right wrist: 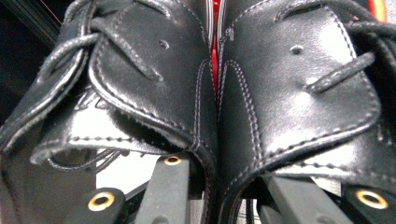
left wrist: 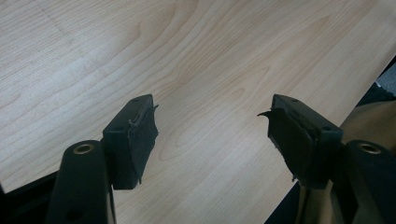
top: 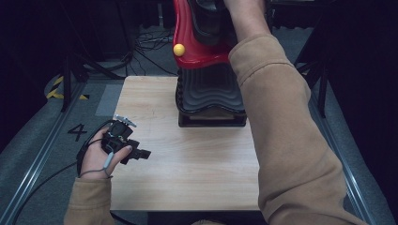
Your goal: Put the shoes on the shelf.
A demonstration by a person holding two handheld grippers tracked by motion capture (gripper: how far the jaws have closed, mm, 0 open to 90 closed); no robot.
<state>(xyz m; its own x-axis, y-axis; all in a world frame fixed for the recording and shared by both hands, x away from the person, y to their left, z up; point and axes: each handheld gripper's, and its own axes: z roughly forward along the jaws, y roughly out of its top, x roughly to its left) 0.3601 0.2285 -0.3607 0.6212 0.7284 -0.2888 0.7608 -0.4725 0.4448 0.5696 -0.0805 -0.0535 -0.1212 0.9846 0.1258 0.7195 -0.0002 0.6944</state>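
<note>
- Pair of black leather shoes [right wrist: 205, 93] is being gripped together by the right gripper [right wrist: 212, 161]: one of the jaws is being tucked inside each shoe, the adjoining inner walls being pinched between them – prob. so both are being carried as one.
- In the high view, the shoes [top: 209, 18] are being held up at the far end of the bench [top: 187, 159], above a black ribbed stand [top: 211, 91] w/ a red part [top: 187, 42] behind; likely being lowered onto it.
- Left gripper [top: 123, 140] is being rested near the bench's left edge, well apart from the shoes; jaws are being kept wide open, nothing between them [left wrist: 212, 128], apparently so the work area is being kept free.
</note>
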